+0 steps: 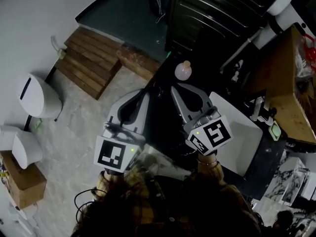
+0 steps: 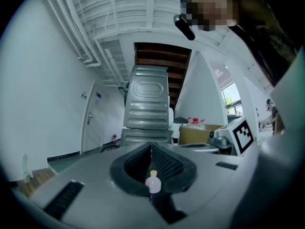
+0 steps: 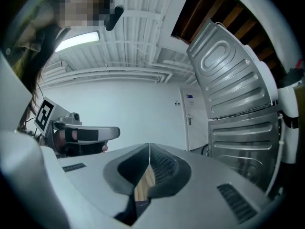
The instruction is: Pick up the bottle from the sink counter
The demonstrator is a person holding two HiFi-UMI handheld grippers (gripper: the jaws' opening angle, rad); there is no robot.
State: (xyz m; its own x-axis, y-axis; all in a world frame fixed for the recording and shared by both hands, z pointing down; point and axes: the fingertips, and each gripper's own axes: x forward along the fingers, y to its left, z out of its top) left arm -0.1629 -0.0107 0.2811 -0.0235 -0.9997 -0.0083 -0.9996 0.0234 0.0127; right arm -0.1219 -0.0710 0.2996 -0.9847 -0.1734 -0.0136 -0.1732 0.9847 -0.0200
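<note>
Both sets of jaws are closed w/ nothing in them. The left gripper (image 2: 151, 148) has its pads tip to tip, and the right gripper (image 3: 149, 148) is the same; only a sliver of wood shows through its gap.

The bottle (image 1: 183, 70) stands upright on the dark counter (image 1: 160, 127). It is small, pale and round-bodied w/ a light cap. It sits just beyond the right gripper's tips and a bit right of them, near the counter's far end. In the left gripper view it sits dead centre in the gap below the pads, so that gripper points at it too. It is not yet touched.

Main risks, as I judge them:
- Going in w/ closed jaws. The tips would prod the bottle instead of straddling it, and it would prob tip or skid. Open before closing the distance.
- The bottle looks light and narrow-based. One pad landing first could topple it.
- The round body could squirt out if gripped too high or off-centre.
- The counter's left edge is near, w/ floor (image 1: 79, 127) below, so a knock to the left could send it off.
- The white basin (image 1: 247, 132) is close on the right, so the right gripper has little room to swing.
- The grippers sit side by side and could clash if both reach.
</note>
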